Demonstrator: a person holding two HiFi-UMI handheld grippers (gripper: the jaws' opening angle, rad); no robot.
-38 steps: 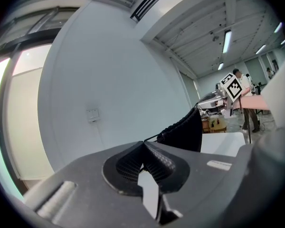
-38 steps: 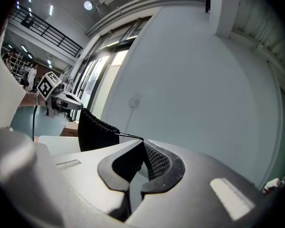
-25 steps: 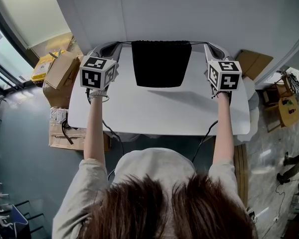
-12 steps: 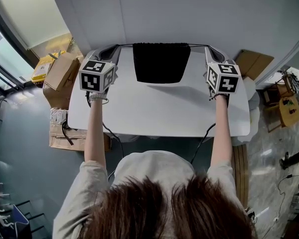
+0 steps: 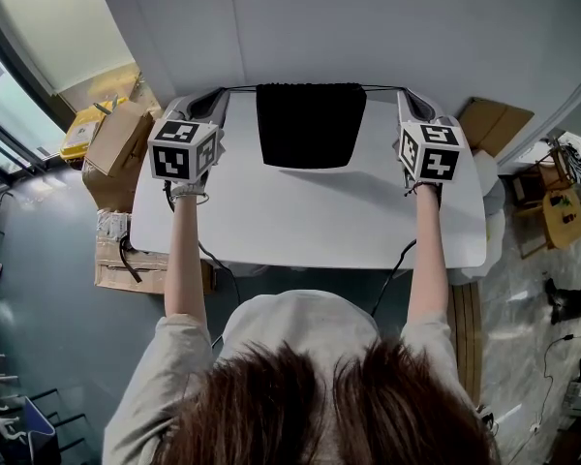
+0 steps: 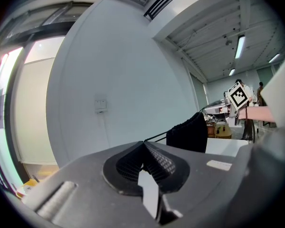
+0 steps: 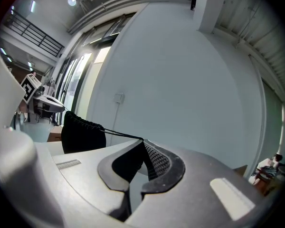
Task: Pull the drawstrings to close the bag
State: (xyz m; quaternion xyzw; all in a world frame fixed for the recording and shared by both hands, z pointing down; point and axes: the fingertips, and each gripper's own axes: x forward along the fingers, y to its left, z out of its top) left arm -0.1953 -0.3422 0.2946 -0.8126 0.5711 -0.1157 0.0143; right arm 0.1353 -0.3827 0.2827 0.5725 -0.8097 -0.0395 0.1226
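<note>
Barely moved, left gripper (image 5: 223,93) and right gripper (image 5: 403,92) jaws pinch drawstrings (image 7: 118,134) of the bag (image 5: 310,124) over the white table (image 5: 300,221).

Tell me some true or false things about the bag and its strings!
1. The bag is black. True.
2. The left gripper is shut on the left drawstring. True.
3. The right gripper has its fingers wide apart with nothing in them. False: its fingers are shut on the right drawstring.
4. The bag lies on the floor. False: it is over the white table, between the two grippers.
5. Each drawstring runs in a straight line from the bag's top to a gripper. True.
</note>
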